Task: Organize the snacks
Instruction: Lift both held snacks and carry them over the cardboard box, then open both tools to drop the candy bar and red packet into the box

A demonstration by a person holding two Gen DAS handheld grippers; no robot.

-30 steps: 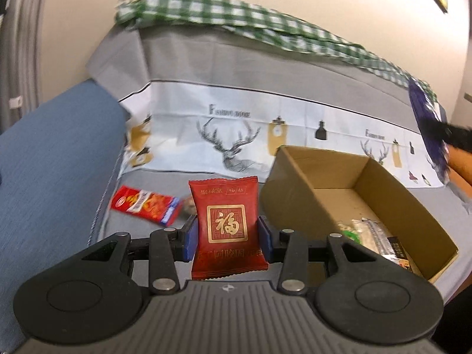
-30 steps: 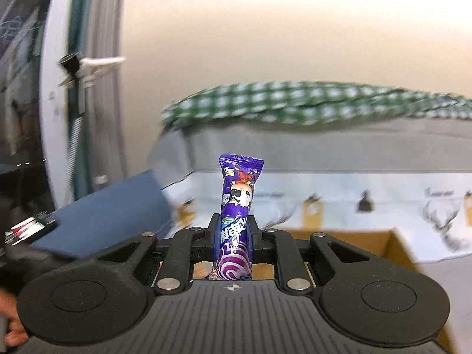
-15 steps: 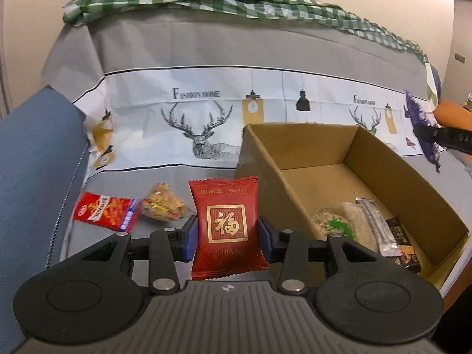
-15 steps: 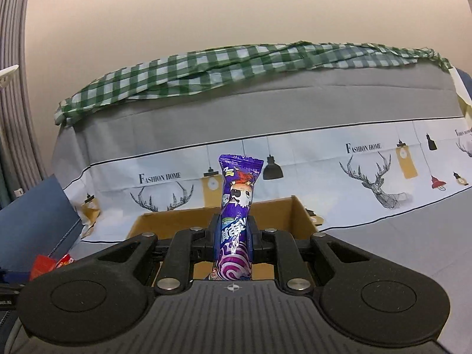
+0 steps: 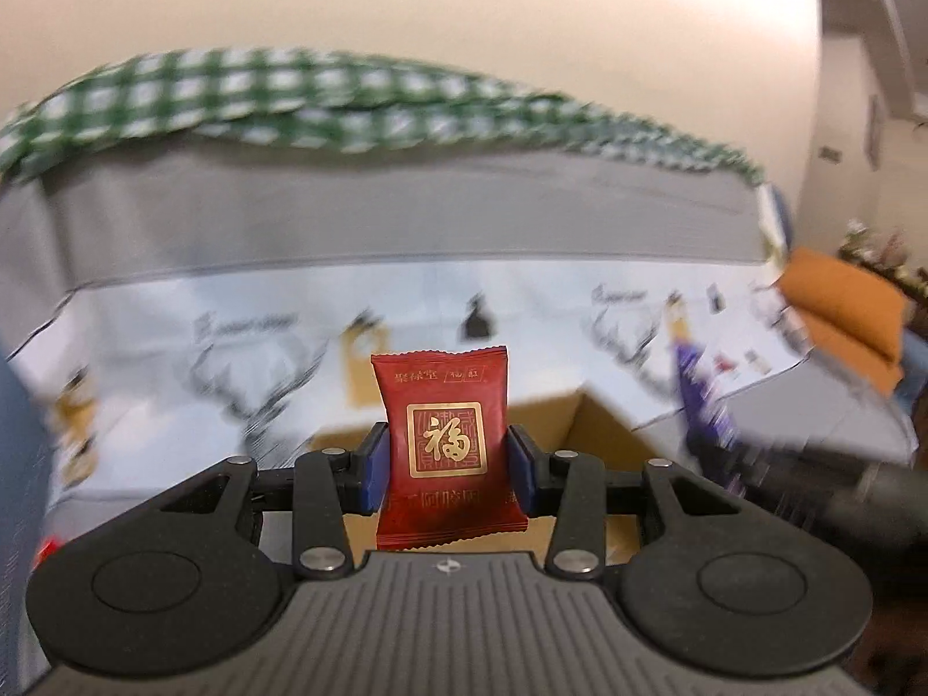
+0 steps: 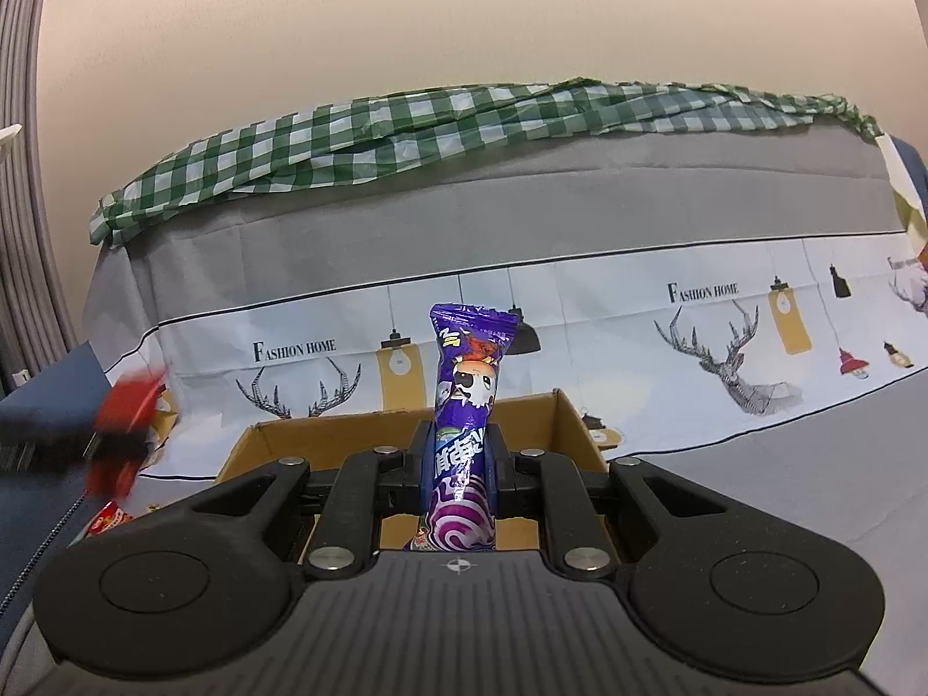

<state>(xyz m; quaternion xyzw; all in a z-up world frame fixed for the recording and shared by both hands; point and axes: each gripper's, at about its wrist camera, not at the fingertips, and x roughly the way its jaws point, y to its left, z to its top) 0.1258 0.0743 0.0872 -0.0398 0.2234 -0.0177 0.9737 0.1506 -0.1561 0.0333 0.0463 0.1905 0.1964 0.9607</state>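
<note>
Between the blue pads of the left claw [image 5: 446, 467] a red snack packet [image 5: 445, 441] with a gold character on its face stands upright, the pads pressing on its two sides. Half a second ago this view looked down into the whole cardboard box [image 5: 586, 423], with wrapped snacks on its floor and two loose snacks on the grey cover to its left; now only the far wall and a corner of the box show behind the packet, the scene is blurred, and more of the beige wall [image 5: 464, 17] fills the top. At the right of that view the purple snack stick [image 5: 704, 400] shows as a smear, nearer the middle than before, with an orange cushion [image 5: 841, 319] behind it.

From the right wrist, the right claw [image 6: 458, 458] is clamped narrowly on the purple snack stick [image 6: 464, 406], which stands upright between the pads. The box [image 6: 400, 423] lies open just beyond the fingers, in much the same place as half a second ago. At the left edge the red packet [image 6: 124, 423] has come into view as a blur above the box's left side. A green checked cloth [image 6: 464, 122] lies along the top of the deer-print cover [image 6: 696, 336].
</note>
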